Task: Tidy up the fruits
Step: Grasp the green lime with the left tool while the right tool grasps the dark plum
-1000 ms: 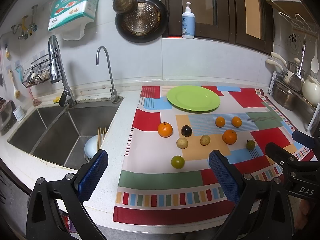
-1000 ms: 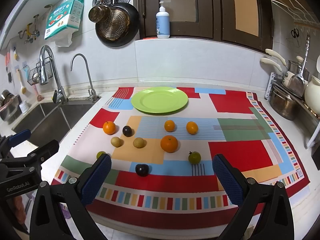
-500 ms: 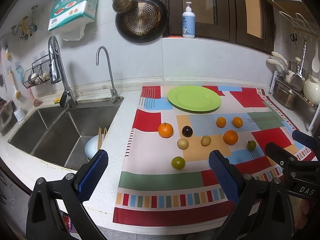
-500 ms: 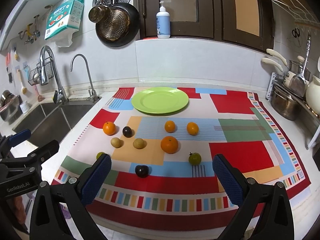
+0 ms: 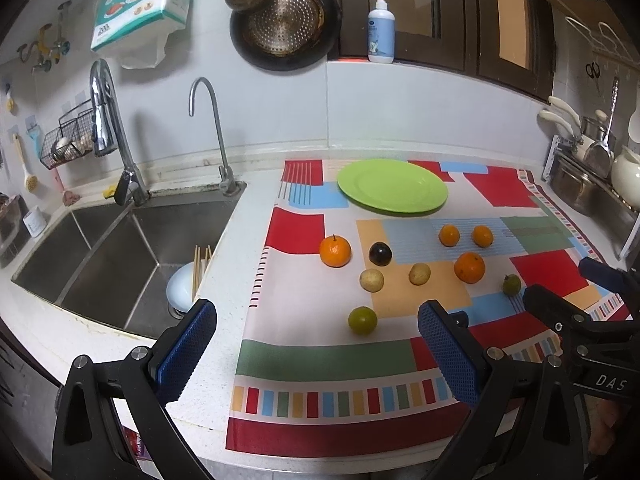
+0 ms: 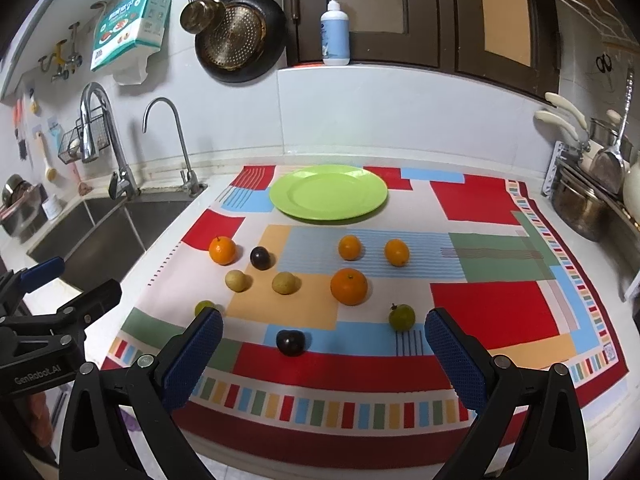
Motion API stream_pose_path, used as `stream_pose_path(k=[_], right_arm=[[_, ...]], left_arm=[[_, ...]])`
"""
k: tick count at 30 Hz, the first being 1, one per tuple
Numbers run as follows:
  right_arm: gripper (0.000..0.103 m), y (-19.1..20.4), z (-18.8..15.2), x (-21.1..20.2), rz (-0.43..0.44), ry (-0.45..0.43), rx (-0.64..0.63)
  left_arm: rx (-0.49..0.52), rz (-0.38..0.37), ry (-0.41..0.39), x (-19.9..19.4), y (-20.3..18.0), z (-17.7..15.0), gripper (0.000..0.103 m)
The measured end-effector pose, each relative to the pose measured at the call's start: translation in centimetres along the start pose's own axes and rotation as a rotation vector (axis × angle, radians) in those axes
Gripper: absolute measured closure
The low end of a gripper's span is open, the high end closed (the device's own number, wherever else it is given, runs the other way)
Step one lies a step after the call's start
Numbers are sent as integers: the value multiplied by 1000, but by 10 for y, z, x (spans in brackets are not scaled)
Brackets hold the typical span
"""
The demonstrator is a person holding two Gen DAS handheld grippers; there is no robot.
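Observation:
Several fruits lie on a colourful patterned mat (image 6: 492,312): oranges such as the large orange (image 6: 349,286) and a left orange (image 5: 335,251), two dark plums (image 6: 291,342) (image 5: 380,253), two yellowish fruits (image 6: 285,282) and green limes (image 5: 362,320) (image 6: 401,316). An empty green plate (image 6: 329,192) (image 5: 392,186) sits at the mat's far side. My left gripper (image 5: 316,352) is open and empty above the counter's front edge. My right gripper (image 6: 322,358) is open and empty, hovering near the front plum.
A steel sink (image 5: 104,248) with a white bowl and chopsticks lies left of the mat. Two taps (image 5: 216,136) stand behind it. Pots and utensils (image 6: 588,200) stand at the right. Pans hang on the wall (image 6: 236,36).
Both views shift only slightly; the grippers stay open and the fruits have not moved.

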State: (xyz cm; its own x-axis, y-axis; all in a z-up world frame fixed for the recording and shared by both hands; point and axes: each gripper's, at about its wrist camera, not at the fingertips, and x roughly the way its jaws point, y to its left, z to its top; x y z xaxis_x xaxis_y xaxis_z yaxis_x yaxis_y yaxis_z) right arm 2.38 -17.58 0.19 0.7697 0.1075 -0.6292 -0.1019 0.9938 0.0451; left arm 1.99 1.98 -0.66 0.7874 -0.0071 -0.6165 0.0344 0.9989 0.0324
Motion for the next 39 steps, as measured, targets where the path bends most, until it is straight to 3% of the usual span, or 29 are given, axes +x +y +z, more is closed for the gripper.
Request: stream_pose_path(k=[7, 12, 20, 27, 39], right_arm=[[4, 6, 0, 25, 33, 45, -46], [14, 10, -9, 49, 75, 107, -72], [34, 13, -20, 86, 126, 179, -82], [47, 13, -31, 102, 173, 227, -86], [63, 12, -33, 113, 204, 227, -75]], left_arm=[[68, -22, 5, 23, -5, -9, 11], [111, -54, 26, 43, -10, -17, 22], [115, -125, 102, 84, -18, -26, 41], [110, -145, 146, 106, -27, -32, 49], [61, -167, 178, 122, -27, -30, 63]])
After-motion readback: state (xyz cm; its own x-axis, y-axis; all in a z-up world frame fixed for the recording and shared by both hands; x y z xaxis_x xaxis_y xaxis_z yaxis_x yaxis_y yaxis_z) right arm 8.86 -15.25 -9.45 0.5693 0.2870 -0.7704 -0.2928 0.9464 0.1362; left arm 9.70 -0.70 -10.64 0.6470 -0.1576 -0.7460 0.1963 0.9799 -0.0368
